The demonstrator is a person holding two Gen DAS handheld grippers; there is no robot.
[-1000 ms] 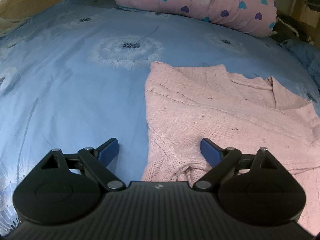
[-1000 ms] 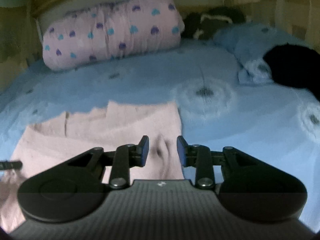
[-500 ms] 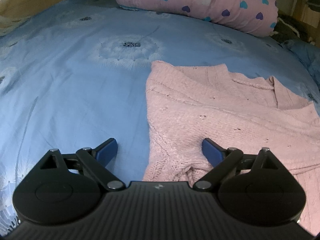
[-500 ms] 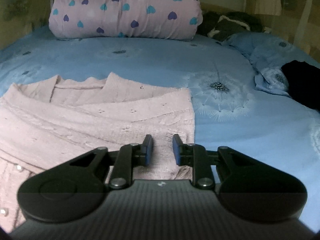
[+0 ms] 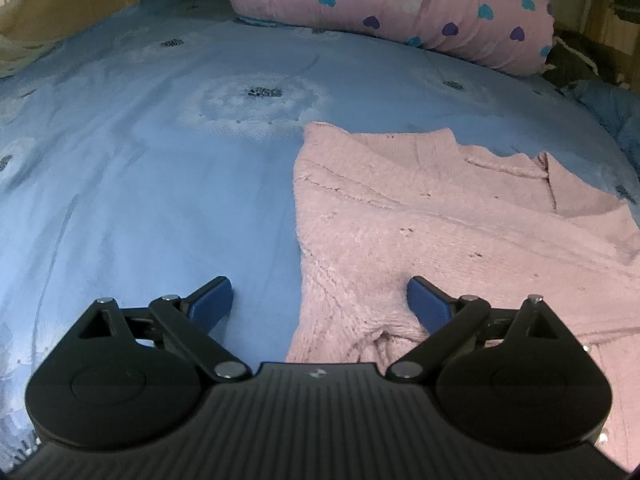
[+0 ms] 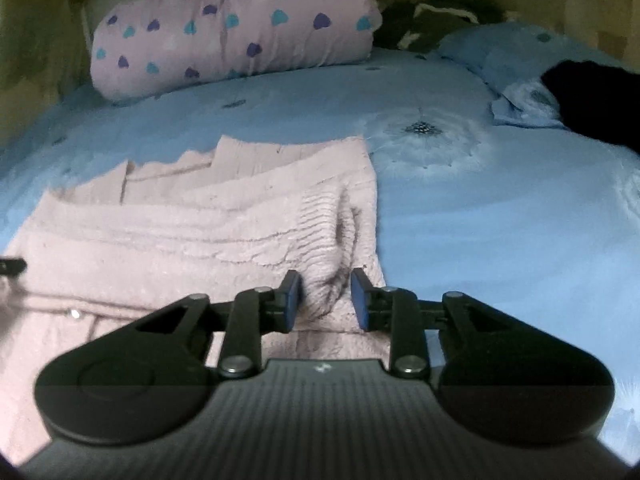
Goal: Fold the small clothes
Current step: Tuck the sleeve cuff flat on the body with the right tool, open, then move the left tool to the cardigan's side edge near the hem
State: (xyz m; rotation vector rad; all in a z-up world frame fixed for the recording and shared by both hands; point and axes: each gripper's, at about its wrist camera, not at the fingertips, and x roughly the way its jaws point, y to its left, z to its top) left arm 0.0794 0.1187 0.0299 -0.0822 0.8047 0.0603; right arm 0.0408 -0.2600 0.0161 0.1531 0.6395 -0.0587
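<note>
A pink knitted cardigan (image 5: 440,220) lies partly folded on the blue bedsheet (image 5: 160,160). My left gripper (image 5: 320,300) is open wide, low over the cardigan's near left corner, one finger over the sheet and one over the knit. In the right wrist view the cardigan (image 6: 180,232) fills the left half. My right gripper (image 6: 325,300) has its jaws close together around a raised fold of the knit at the cardigan's right edge and pinches it.
A pink pillow with heart prints (image 5: 400,4) lies at the head of the bed. A black garment (image 6: 592,96) and a crumpled blue cloth (image 6: 524,104) lie to the right. Dark items (image 6: 432,16) sit beside the pillow.
My right gripper has dropped and tilted onto the cardigan's right edge, and a fold of knit now stands between its fingers. My left gripper has barely moved and stays open.
</note>
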